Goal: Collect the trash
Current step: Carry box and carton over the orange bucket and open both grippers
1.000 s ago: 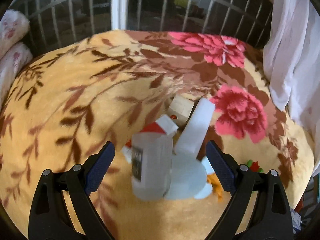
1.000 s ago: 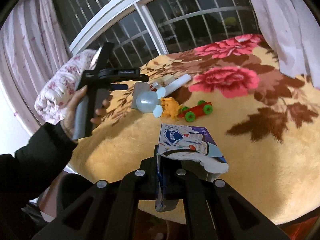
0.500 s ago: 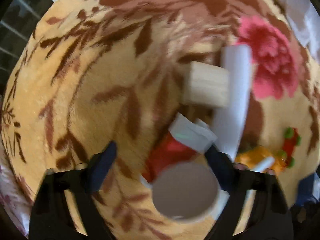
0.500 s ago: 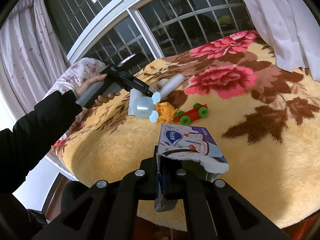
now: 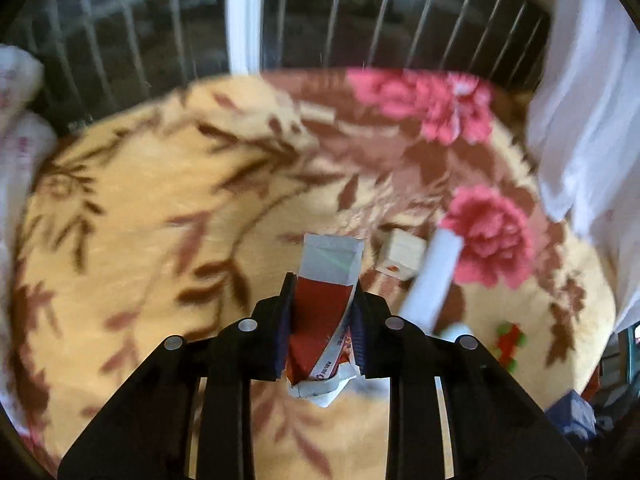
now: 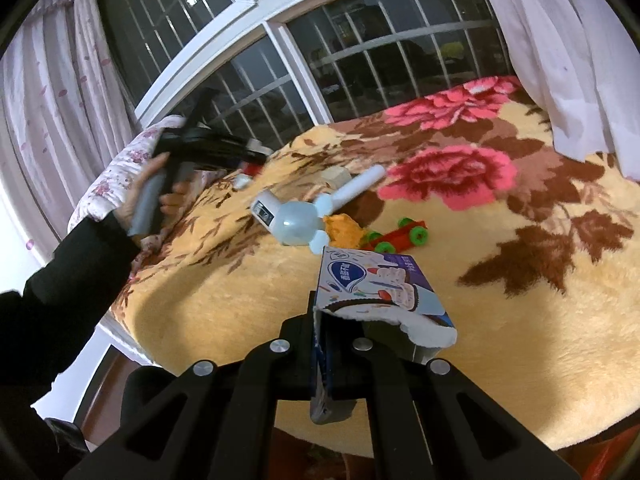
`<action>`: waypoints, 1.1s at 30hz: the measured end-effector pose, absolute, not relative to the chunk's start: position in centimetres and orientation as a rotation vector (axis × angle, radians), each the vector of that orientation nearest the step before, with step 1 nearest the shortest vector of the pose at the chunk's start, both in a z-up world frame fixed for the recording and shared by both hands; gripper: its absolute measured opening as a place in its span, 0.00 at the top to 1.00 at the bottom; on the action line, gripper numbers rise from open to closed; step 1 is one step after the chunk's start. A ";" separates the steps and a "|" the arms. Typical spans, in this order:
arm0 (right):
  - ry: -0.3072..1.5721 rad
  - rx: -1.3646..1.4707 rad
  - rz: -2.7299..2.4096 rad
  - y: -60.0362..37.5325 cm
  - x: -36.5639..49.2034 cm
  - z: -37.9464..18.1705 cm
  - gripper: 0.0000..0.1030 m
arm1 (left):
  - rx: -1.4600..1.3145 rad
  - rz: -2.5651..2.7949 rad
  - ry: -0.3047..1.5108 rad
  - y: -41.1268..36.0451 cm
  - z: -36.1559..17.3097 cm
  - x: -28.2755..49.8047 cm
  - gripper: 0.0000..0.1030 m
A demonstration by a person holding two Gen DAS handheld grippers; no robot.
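My left gripper (image 5: 322, 280) is raised above the floral blanket (image 5: 160, 208). Its jaws are closing, and a crumpled red and white carton (image 5: 320, 308) sits pinched between the pads. In the right wrist view the same left gripper (image 6: 256, 156) is blurred, held by a hand in a dark sleeve, with a bit of the red carton (image 6: 250, 168) at its tip. My right gripper (image 6: 320, 320) is shut on the torn wall of a blue cookie box (image 6: 372, 284), just over the blanket's near edge.
On the blanket lie a white hand-held fan (image 6: 296, 220), a wooden block (image 6: 336, 176), an orange scrap (image 6: 340, 230) and a red toy car with green wheels (image 6: 400, 234). A barred window (image 6: 360, 52) and white curtains (image 6: 560, 40) stand behind, a floral pillow (image 6: 120, 168) at left.
The left gripper dropped onto the pile by the fan, closed on the red carton and lifted away with it. The right gripper and its blue box stayed put.
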State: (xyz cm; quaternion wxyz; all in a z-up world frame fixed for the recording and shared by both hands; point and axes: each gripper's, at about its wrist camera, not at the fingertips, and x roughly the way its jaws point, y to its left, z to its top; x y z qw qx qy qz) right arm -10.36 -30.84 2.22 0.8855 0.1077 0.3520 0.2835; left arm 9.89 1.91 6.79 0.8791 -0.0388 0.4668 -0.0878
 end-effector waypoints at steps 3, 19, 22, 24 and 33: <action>0.720 0.208 0.617 -29.6 -11.8 3.4 0.98 | -0.105 -0.217 0.892 2.4 9.3 3.8 0.76; 0.854 0.071 0.716 -23.9 -23.1 1.1 0.98 | -0.060 -0.292 0.909 -1.5 -0.8 -23.5 0.76; 0.915 0.060 0.721 -23.3 -24.4 -0.9 0.98 | -0.055 -0.283 0.974 -1.9 -4.4 -24.5 0.76; 0.957 0.049 0.720 -22.8 -25.0 -2.4 0.98 | -0.068 -0.284 1.022 -1.9 -6.8 -24.7 0.76; 1.136 0.044 0.696 -21.4 -25.5 -9.2 0.98 | -0.052 -0.241 1.183 -3.0 -14.0 -25.1 0.76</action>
